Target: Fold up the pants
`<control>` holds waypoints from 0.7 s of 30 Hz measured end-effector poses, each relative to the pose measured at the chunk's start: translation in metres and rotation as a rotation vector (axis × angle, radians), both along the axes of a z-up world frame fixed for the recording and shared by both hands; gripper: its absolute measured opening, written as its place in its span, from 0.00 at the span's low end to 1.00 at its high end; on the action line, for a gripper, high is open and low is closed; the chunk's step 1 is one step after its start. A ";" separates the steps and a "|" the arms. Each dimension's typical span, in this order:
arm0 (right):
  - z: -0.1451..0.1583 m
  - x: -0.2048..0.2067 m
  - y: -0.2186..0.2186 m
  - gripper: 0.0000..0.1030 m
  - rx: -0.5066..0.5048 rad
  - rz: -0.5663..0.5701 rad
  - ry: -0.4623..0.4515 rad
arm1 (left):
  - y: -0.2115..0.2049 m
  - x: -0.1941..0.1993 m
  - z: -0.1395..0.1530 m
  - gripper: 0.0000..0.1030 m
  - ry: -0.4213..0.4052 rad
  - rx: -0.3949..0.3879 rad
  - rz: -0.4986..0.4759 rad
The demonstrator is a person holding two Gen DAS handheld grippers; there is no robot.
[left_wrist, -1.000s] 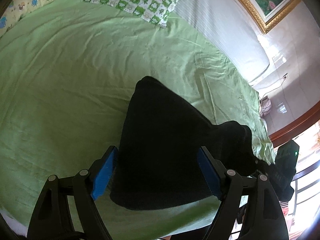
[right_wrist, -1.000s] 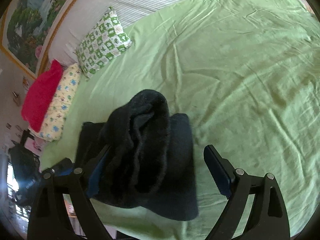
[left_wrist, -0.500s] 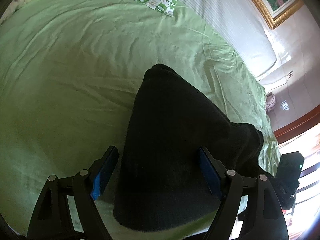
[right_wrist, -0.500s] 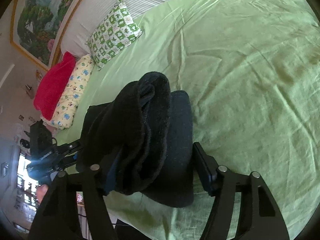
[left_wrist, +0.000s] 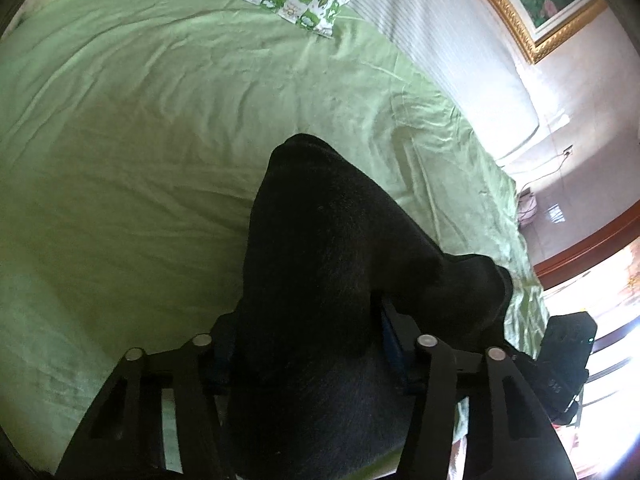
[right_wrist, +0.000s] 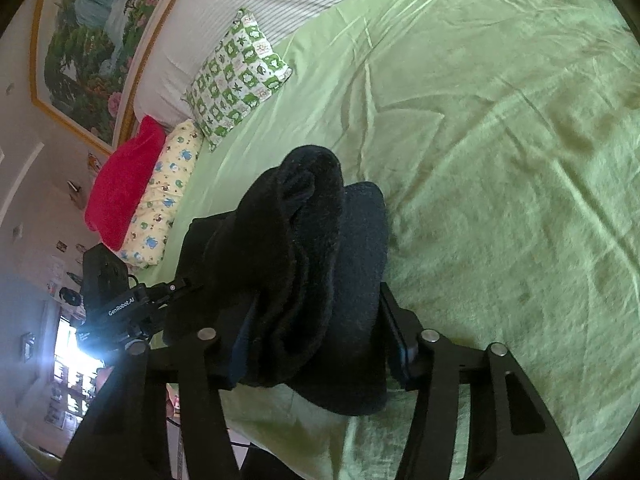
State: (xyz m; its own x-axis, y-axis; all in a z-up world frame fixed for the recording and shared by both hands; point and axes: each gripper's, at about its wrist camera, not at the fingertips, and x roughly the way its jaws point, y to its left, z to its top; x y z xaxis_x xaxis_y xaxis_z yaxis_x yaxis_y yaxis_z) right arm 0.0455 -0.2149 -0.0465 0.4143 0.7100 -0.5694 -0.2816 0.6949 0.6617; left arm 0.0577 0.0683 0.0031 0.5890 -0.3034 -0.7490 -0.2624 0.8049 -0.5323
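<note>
One pair of black pants point(left_wrist: 320, 280) bunched on a green bed sheet point(left_wrist: 120, 160), two grippers – left gripper point(left_wrist: 308, 344) and right gripper point(right_wrist: 320, 332) – each angled down, jaws clamped on the cloth, three pillows – checkered pillow point(right_wrist: 236, 80), yellow pillow point(right_wrist: 160, 200), red pillow point(right_wrist: 120, 188) – one framed painting point(right_wrist: 92, 40).

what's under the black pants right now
The green bedsheet shows all around the black pants, which lie on it. Both grippers close on the fabric; the sheet directly beneath is covered.

Home bedroom: bed with green sheet point(right_wrist: 500, 160), patterned pillows point(right_wrist: 236, 80), framed painting point(right_wrist: 92, 40) on wall
</note>
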 end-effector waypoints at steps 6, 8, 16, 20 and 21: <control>0.012 -0.006 0.007 0.46 -0.010 -0.002 -0.030 | 0.002 -0.011 0.017 0.36 -0.041 -0.018 -0.013; 0.017 -0.007 0.009 0.46 -0.005 0.004 -0.037 | 0.001 -0.014 0.023 0.33 -0.056 -0.018 -0.007; 0.039 -0.009 0.031 0.45 -0.040 0.047 -0.091 | 0.002 -0.034 0.053 0.32 -0.112 0.056 0.021; 0.050 -0.006 0.048 0.45 -0.046 0.079 -0.125 | 0.015 -0.045 0.064 0.32 -0.135 0.067 0.060; 0.052 -0.005 0.052 0.45 -0.046 0.087 -0.133 | 0.020 -0.049 0.066 0.32 -0.141 0.067 0.073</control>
State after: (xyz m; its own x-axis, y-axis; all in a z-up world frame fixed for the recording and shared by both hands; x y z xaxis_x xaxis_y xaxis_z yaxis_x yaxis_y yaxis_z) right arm 0.0406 -0.1626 0.0058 0.4263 0.7208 -0.5466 -0.4252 0.6930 0.5822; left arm 0.0091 0.0879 0.0696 0.7083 -0.2082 -0.6745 -0.2477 0.8215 -0.5137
